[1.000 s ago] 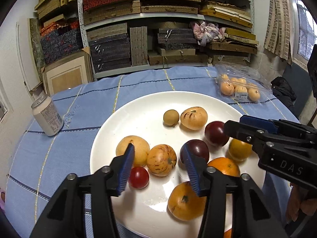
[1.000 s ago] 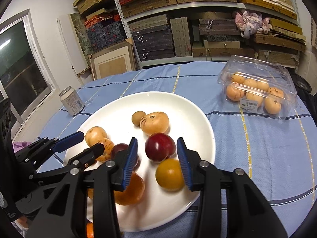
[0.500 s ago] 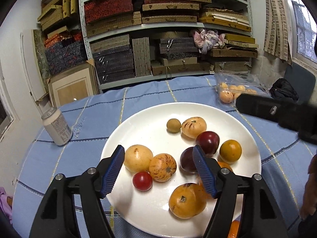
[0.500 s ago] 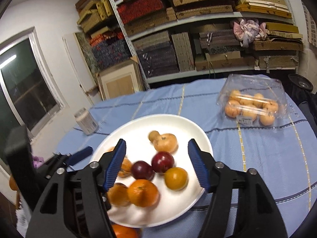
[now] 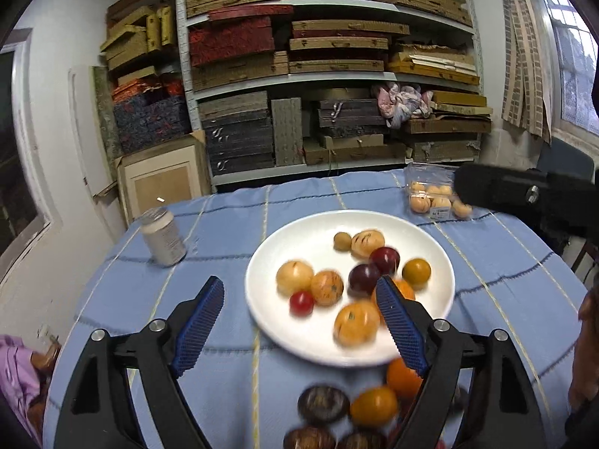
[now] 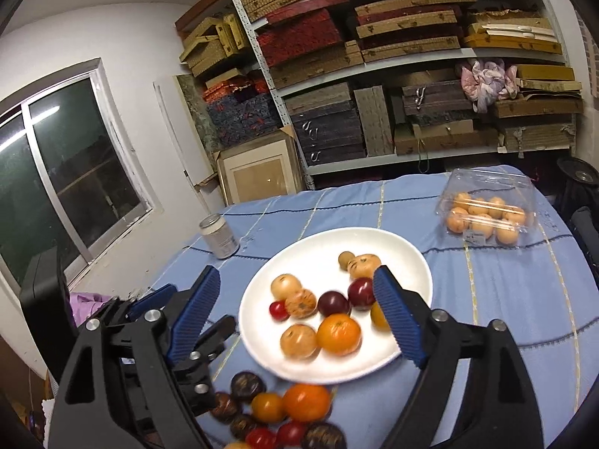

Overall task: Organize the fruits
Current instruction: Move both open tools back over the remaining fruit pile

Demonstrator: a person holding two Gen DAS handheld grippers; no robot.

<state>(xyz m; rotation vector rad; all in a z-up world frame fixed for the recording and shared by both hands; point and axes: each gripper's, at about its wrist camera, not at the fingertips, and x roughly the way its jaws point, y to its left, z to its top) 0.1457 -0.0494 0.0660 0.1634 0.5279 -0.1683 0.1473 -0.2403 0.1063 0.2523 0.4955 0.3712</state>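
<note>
Can (image 5: 163, 238) print and clamshell box (image 6: 486, 209) sticker, both too blurred to read

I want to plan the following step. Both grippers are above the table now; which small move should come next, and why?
Probably lower the right gripper toward the loose fruits lying on the cloth in front of the white plate and take one. Both the right and the left gripper have just been opening and hold nothing, while several fruits are not yet on the plate.
</note>
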